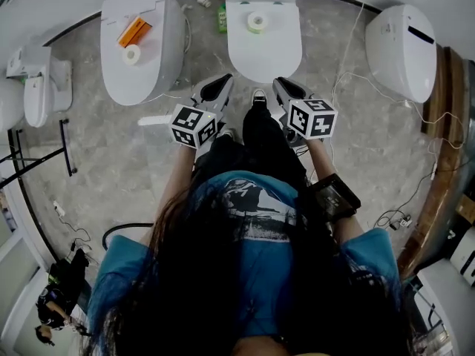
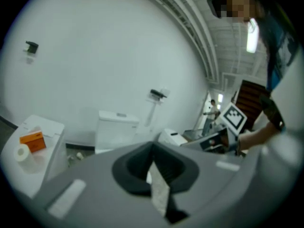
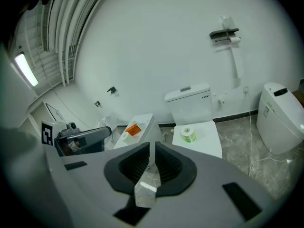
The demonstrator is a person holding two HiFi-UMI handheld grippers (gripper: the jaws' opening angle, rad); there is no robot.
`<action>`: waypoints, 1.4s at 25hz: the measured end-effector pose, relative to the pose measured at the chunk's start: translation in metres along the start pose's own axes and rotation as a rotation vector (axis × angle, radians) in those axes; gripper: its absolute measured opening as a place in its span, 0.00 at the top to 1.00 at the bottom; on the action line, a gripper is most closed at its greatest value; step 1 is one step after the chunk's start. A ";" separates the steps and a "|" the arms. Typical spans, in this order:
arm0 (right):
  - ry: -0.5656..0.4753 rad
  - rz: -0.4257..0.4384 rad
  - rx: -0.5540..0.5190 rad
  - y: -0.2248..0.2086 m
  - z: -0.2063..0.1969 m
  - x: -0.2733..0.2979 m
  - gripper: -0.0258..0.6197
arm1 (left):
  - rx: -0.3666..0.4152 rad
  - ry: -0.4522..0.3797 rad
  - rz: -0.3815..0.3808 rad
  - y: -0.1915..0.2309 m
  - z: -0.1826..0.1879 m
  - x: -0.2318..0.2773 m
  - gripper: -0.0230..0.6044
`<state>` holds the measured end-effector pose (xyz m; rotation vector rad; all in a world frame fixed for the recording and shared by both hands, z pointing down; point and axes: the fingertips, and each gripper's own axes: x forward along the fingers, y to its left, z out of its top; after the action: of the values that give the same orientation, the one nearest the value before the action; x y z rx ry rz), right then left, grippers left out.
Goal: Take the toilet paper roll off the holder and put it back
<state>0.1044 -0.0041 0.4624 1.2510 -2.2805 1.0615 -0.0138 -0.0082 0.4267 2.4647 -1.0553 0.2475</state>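
Observation:
The wall-mounted paper holder (image 3: pixel 223 33) carries a small white roll (image 3: pixel 234 40) high above the middle toilet; the holder (image 2: pixel 158 94) also appears in the left gripper view. Both grippers are held side by side at waist height, well short of the wall. My left gripper (image 1: pixel 220 84) (image 2: pixel 153 148) is shut with nothing between its pads. My right gripper (image 1: pixel 284 86) (image 3: pixel 152 148) is shut and empty too. A loose green-tinted roll (image 1: pixel 257 22) (image 3: pixel 188 134) lies on the middle toilet's lid.
Three toilets stand in a row: left (image 1: pixel 141 73), middle (image 1: pixel 263 50), right (image 1: pixel 404 58). The left one bears an orange box (image 1: pixel 134 30) and another roll (image 1: pixel 131 54). A green bottle (image 1: pixel 222 18) and cables (image 1: pixel 386 110) lie on the floor. A person (image 2: pixel 212 109) stands far off.

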 end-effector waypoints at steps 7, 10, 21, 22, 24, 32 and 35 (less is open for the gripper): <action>0.052 0.046 -0.070 -0.070 0.060 0.050 0.88 | 0.000 0.001 0.049 0.023 0.026 0.080 0.96; 0.069 0.058 -0.115 -0.087 0.078 0.069 0.88 | 0.001 0.016 0.066 0.034 0.029 0.102 0.96; 0.254 0.159 -0.353 -0.116 0.069 0.160 0.67 | -0.003 0.113 0.053 0.083 0.017 0.150 0.96; 0.263 0.162 -0.353 -0.117 0.069 0.170 0.66 | -0.006 0.122 0.047 0.090 0.015 0.154 0.96; 0.284 0.157 -0.351 -0.123 0.067 0.190 0.62 | -0.015 0.138 0.033 0.103 0.009 0.163 0.96; 0.395 0.079 -0.520 -0.161 0.036 0.279 0.40 | -0.033 0.182 -0.013 0.161 -0.019 0.209 0.96; 0.458 0.038 -0.605 -0.181 0.017 0.311 0.34 | -0.045 0.193 -0.023 0.178 -0.031 0.223 0.96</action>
<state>0.0812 -0.2582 0.7172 0.6435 -2.0341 0.5199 0.0118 -0.2453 0.5862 2.3571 -0.9396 0.4403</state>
